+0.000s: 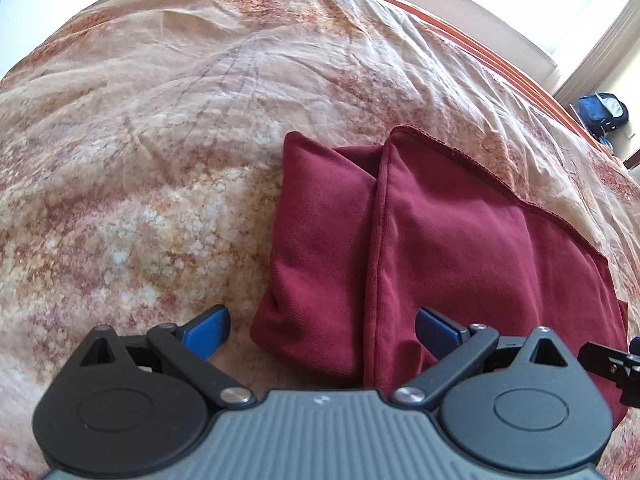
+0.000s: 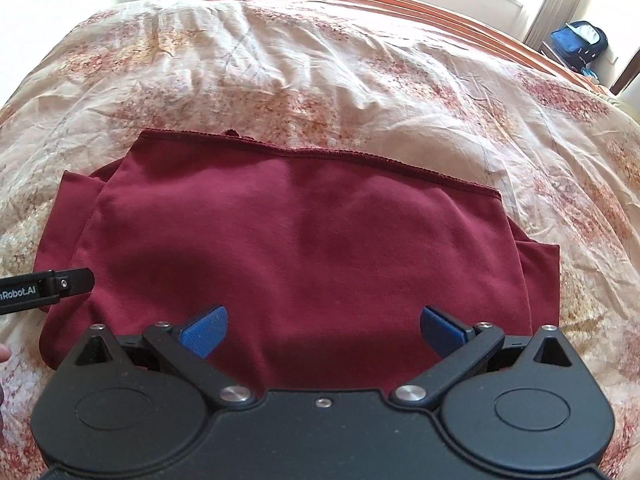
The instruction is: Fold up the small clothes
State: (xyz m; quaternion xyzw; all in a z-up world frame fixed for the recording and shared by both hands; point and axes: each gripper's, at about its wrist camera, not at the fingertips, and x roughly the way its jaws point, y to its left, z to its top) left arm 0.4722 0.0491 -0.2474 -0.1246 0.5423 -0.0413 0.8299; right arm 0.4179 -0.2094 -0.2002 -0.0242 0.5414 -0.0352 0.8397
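Note:
A dark red garment (image 1: 460,248) lies folded on the bed, with a folded-over flap at its left end. It also shows in the right wrist view (image 2: 304,240) as a wide rectangle with a hemmed far edge. My left gripper (image 1: 322,334) is open and empty, hovering over the garment's left near edge. My right gripper (image 2: 324,332) is open and empty, just above the garment's near middle. Part of the left gripper (image 2: 60,284) shows at the left of the right wrist view, and part of the right gripper (image 1: 612,364) at the right of the left wrist view.
The bed is covered by a wrinkled cream and rust floral duvet (image 1: 180,140), also in the right wrist view (image 2: 360,60). An orange striped border (image 2: 440,4) runs along its far edge. A blue bag (image 2: 580,42) stands on the floor by the curtained window, far right.

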